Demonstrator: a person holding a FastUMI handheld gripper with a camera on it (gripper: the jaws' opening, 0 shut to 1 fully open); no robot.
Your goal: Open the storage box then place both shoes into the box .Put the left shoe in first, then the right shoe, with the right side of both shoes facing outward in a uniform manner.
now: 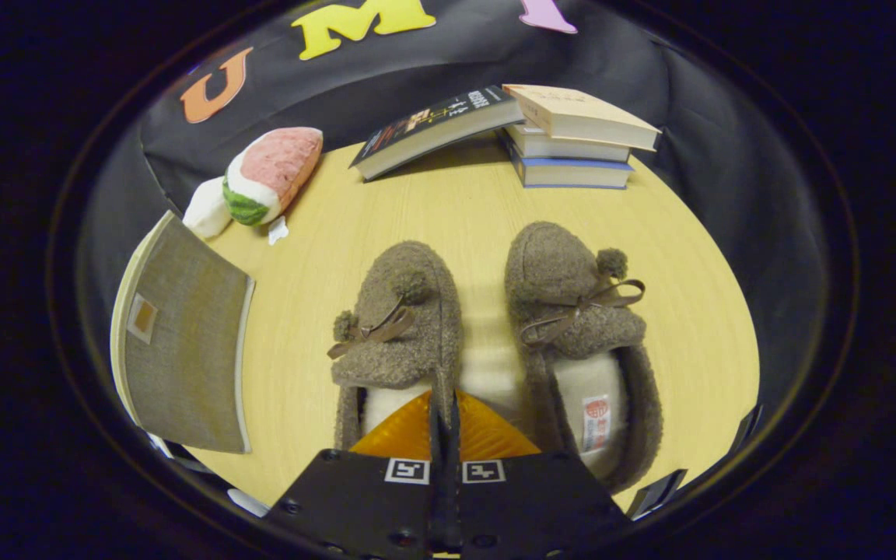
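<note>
Two brown fuzzy slippers with ribbon bows and pompoms lie side by side on the wooden table (697, 311), toes pointing away from me. My gripper (445, 400) is shut on the left shoe (405, 319); its two fingers pinch the thin inner side wall of that shoe's opening. The right shoe (580, 311) lies just to the right of the fingers, its pale insole and a label showing. The storage box (180, 342), covered in grey-brown fabric with a cream edge, stands left of the shoes. I cannot see its inside.
A plush toy (273, 175) in pink, white and green lies beyond the box at the table's far left. A stack of books (572, 140) sits at the far edge, with another book (436, 128) leaning against it. Bare table lies between the shoes and the books.
</note>
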